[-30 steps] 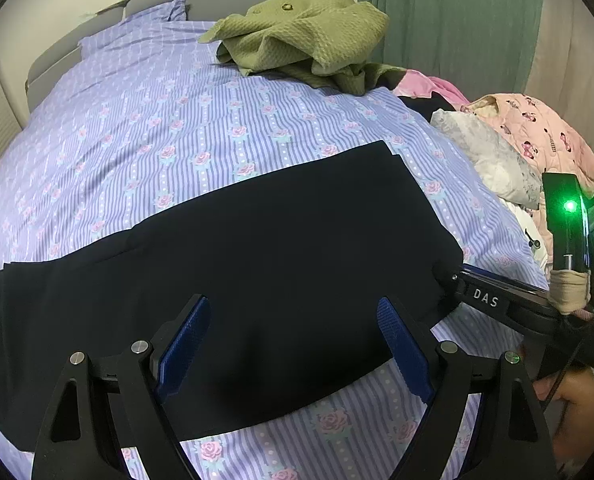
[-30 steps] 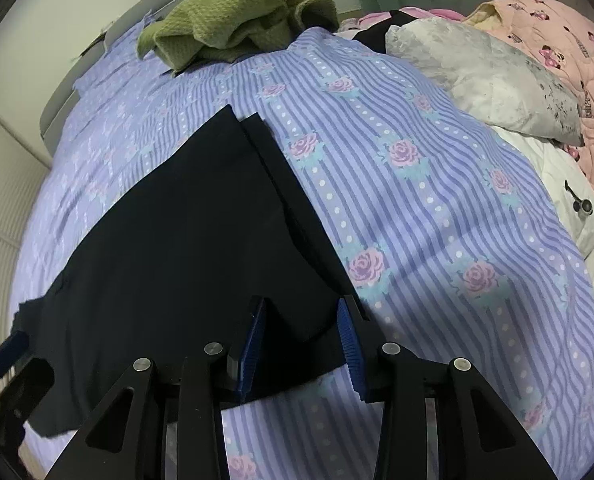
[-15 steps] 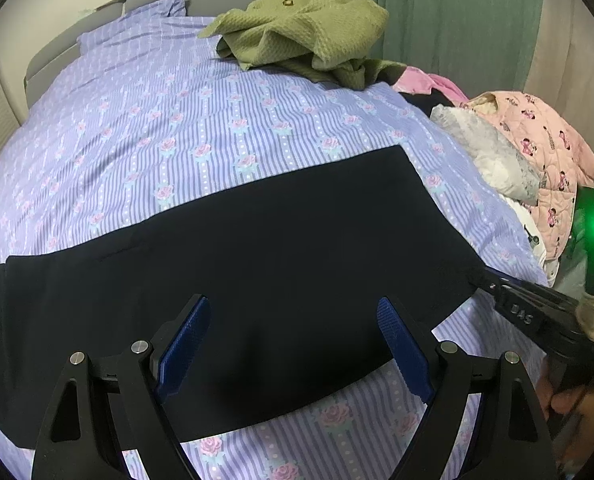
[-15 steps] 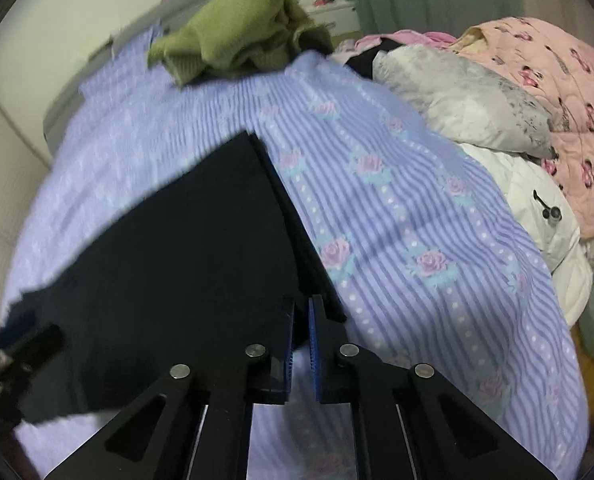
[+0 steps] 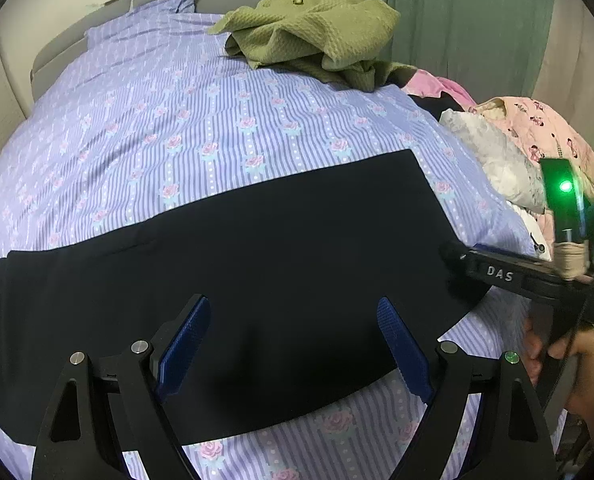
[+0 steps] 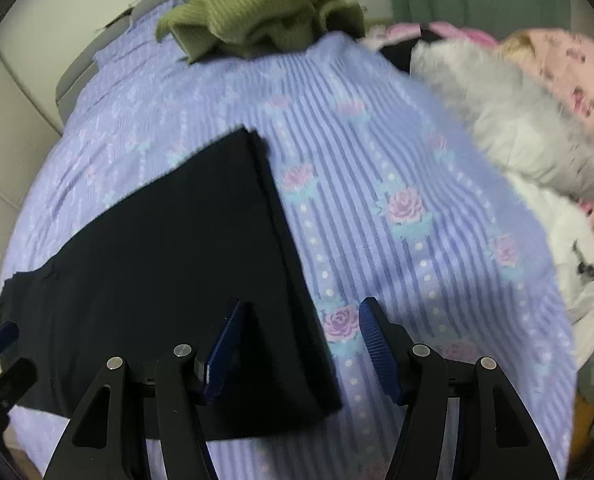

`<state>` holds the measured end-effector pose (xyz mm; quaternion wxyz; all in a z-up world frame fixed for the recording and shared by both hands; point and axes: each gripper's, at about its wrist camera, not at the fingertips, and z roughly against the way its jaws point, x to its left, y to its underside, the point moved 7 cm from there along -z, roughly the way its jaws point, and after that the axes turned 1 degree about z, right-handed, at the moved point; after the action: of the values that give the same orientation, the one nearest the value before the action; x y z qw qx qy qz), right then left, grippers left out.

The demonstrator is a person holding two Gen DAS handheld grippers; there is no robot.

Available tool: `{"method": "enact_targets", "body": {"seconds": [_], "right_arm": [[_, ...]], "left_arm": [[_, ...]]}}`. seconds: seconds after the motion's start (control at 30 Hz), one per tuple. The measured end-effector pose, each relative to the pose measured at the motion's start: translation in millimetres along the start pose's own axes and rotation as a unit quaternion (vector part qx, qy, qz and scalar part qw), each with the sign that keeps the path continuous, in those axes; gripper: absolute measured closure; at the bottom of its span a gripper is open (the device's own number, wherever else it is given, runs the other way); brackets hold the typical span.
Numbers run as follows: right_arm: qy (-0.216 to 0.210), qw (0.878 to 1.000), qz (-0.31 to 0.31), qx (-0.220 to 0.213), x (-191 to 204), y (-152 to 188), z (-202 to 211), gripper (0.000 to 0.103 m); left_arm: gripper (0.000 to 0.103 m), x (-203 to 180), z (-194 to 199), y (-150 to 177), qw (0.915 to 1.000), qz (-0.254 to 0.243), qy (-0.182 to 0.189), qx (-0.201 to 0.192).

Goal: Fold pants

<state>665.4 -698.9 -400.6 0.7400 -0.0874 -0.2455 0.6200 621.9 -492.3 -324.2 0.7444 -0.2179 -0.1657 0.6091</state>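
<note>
Black pants (image 5: 257, 264) lie flat across the near part of the bed, legs stacked, their end at the right (image 6: 281, 264). My left gripper (image 5: 293, 344) is open and empty, hovering over the pants' near edge at the middle. My right gripper (image 6: 297, 348) is open and empty, its fingers either side of the pants' right end near the front corner. The right gripper also shows at the right of the left wrist view (image 5: 497, 274), beside that same end.
The bed has a purple striped rose sheet (image 5: 177, 120). A green knitted garment (image 5: 313, 28) lies at the head end. A grey pillow (image 6: 509, 120) and pink quilt (image 5: 545, 136) are piled along the right side. Green curtains (image 5: 457, 20) hang behind.
My right gripper was shut on the pants' right end half a second ago; it has opened and let the cloth lie flat. The left gripper stayed open over the pants.
</note>
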Motion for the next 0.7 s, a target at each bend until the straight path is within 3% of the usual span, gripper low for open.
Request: {"method": "enact_targets", "body": {"seconds": [0.13, 0.27, 0.37, 0.63, 0.7], "right_arm": [[-0.036, 0.999, -0.017, 0.005, -4, 5, -6, 0.041], [-0.088, 0.996, 0.004, 0.022, 8, 15, -1, 0.043], [-0.083, 0.995, 0.039, 0.034, 13, 18, -7, 0.043], [-0.08, 0.996, 0.031, 0.026, 20, 3, -23, 0.042], [-0.09, 0.995, 0.02, 0.027, 19, 3, -20, 0.047]], "left_arm": [[0.017, -3, -2, 1, 1.0, -0.001, 0.003, 0.002], [0.017, -6, -1, 3, 0.9999, 0.0, 0.011, 0.002], [0.017, -9, -5, 5, 0.9999, -0.01, 0.009, 0.006], [0.017, -14, -7, 7, 0.9997, -0.017, 0.013, 0.012], [0.017, -15, -6, 7, 0.9996, -0.02, 0.014, 0.012]]}}
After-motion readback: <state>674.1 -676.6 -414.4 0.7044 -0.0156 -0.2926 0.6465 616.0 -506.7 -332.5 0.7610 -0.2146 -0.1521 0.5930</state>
